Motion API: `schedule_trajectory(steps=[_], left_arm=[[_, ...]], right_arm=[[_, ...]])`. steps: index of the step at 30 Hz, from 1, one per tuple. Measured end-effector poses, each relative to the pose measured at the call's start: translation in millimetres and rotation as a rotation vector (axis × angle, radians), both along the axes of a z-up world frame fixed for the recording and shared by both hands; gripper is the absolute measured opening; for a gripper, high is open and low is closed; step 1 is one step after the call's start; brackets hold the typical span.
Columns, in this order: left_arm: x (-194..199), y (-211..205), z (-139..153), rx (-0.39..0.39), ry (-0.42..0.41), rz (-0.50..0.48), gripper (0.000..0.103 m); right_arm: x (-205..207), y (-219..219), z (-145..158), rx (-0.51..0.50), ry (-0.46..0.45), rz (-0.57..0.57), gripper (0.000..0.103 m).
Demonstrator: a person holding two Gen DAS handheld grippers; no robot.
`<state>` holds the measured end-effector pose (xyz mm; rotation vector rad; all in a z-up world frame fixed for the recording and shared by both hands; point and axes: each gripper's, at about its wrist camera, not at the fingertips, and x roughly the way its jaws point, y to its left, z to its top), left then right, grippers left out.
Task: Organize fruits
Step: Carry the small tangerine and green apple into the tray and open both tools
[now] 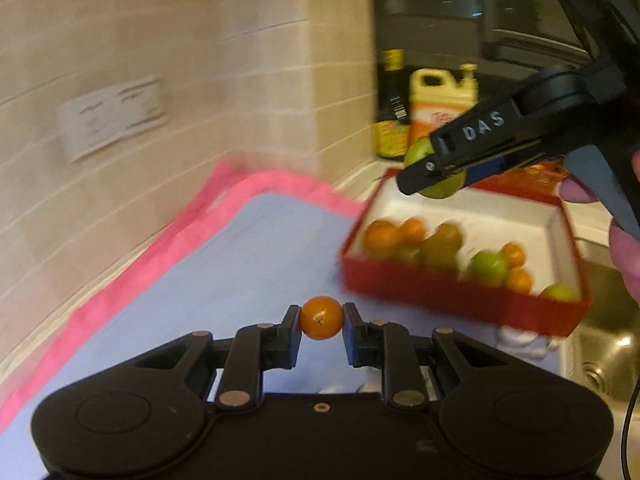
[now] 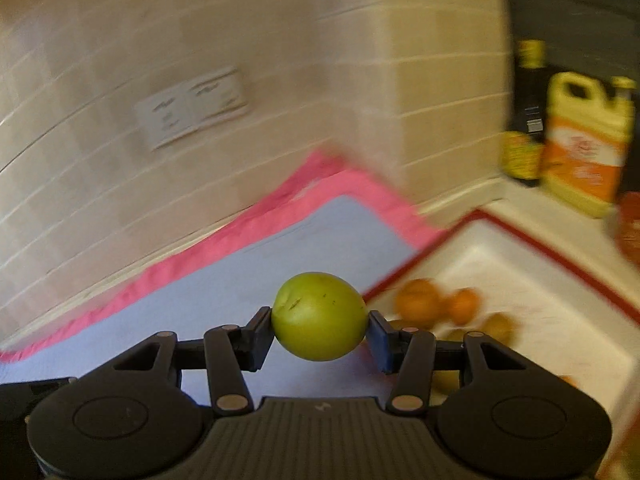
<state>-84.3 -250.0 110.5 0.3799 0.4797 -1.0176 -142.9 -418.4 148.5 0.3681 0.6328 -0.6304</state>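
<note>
My left gripper (image 1: 321,317) is shut on a small orange fruit (image 1: 321,317) and holds it above the blue mat (image 1: 248,264). My right gripper (image 2: 320,316) is shut on a green fruit (image 2: 320,316). In the left wrist view the right gripper (image 1: 434,172) hangs with that green fruit (image 1: 444,188) over the far side of a red box (image 1: 460,292). The box has a white inside and holds several orange and green fruits (image 1: 440,248). The box also shows in the right wrist view (image 2: 520,280).
The blue mat has a pink border (image 1: 132,276) and lies against a tiled wall (image 1: 160,80) with a socket plate (image 1: 112,116). A yellow jug (image 1: 440,100) and a dark bottle (image 1: 392,108) stand behind the box. A metal sink (image 1: 604,344) lies at the right.
</note>
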Motion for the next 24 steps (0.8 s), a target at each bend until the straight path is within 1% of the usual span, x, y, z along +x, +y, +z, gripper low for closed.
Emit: schedule_trajectory(steps=[2, 6, 8, 10, 14, 15, 17, 21, 22, 24], left_arm=[[-0.7, -28.1, 0.9, -0.015, -0.013, -0.053, 0.025], [-11.0, -77.7, 14.0, -0.044, -0.038, -0.145, 0.025], [-15.9, -105.3, 19.5, -0.046, -0.067, -0.189, 0.025], [-22.1, -130.3, 24.0, -0.049, -0.105, -0.227, 0.025], [-27.4, -181.6, 30.2, -0.054, -0.131, -0.297, 0.025], [-26.1, -191.7, 30.9, -0.056, -0.121, -0.311, 0.025], [-19.0, -215.8, 30.2, -0.052, -0.058, -0.334, 0.025], [4.9, -259.1, 17.4, -0.029, 0.151, -0.38, 0.025], [9.4, -270.0, 11.4, -0.014, 0.182, -0.373, 0.025], [11.3, -285.3, -0.1, 0.018, 0.191, -0.357, 0.025]], right_arm=[[-23.2, -15.2, 6.3, -0.02, -0.006, -0.06, 0.052], [-65.6, -45.2, 10.6, -0.038, -0.013, -0.177, 0.052], [-84.7, -58.0, 10.2, -0.039, -0.012, -0.225, 0.052], [-101.6, -69.9, 8.8, -0.041, -0.008, -0.266, 0.052], [-125.0, -87.6, 2.1, -0.031, -0.003, -0.323, 0.052], [-128.0, -90.6, -0.2, -0.029, 0.0, -0.329, 0.052], [-131.4, -97.2, -6.0, -0.022, 0.013, -0.34, 0.052], [-132.3, -113.0, -20.7, 0.006, 0.04, -0.356, 0.052], [-131.9, -117.4, -25.4, 0.02, 0.046, -0.358, 0.052], [-130.5, -125.9, -35.0, 0.041, 0.054, -0.36, 0.052]])
